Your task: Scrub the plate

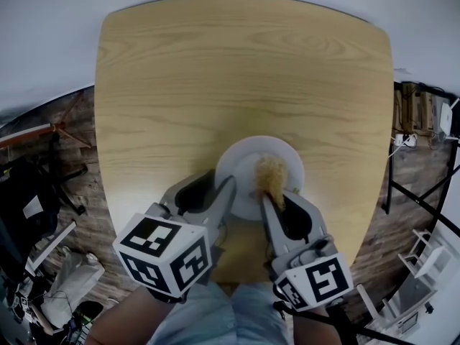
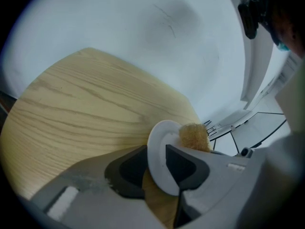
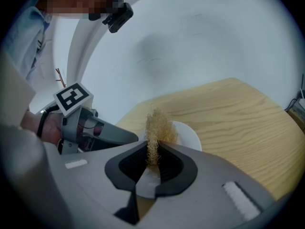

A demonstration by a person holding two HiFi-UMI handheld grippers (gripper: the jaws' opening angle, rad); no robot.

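In the head view a white plate (image 1: 241,165) is seen lying flat on the wooden table (image 1: 215,70), close to the near edge. Its near rim is covered by both tools. Being round, it shows no long axis. A tan fibrous scrubber (image 1: 272,172) is laid on the plate's right half, its length running away from the person in line with the right hand-held gripper (image 1: 278,194), by which its near end is hidden. The left hand-held gripper (image 1: 221,180) is set at the plate's left rim. The clutter on the floor around the table is too dark to be made out.

In the left gripper view the plate (image 2: 158,136) is seen steeply foreshortened. Its rim is placed between the jaws of the left hand-held gripper (image 2: 159,165), which are spread wide. Whether either pad touches the rim is hard to tell. The far side of the plate is cut off by the right-hand jaw, behind which the scrubber (image 2: 194,136) is half hidden.

In the right gripper view the jaws of the right hand-held gripper (image 3: 153,159) are closed tightly on the scrubber (image 3: 159,128), whose loose tuft is pointed away over the plate (image 3: 188,137). Most of the plate is masked by the jaws. One finger of the left hand-held gripper (image 3: 125,136) is seen just beside it
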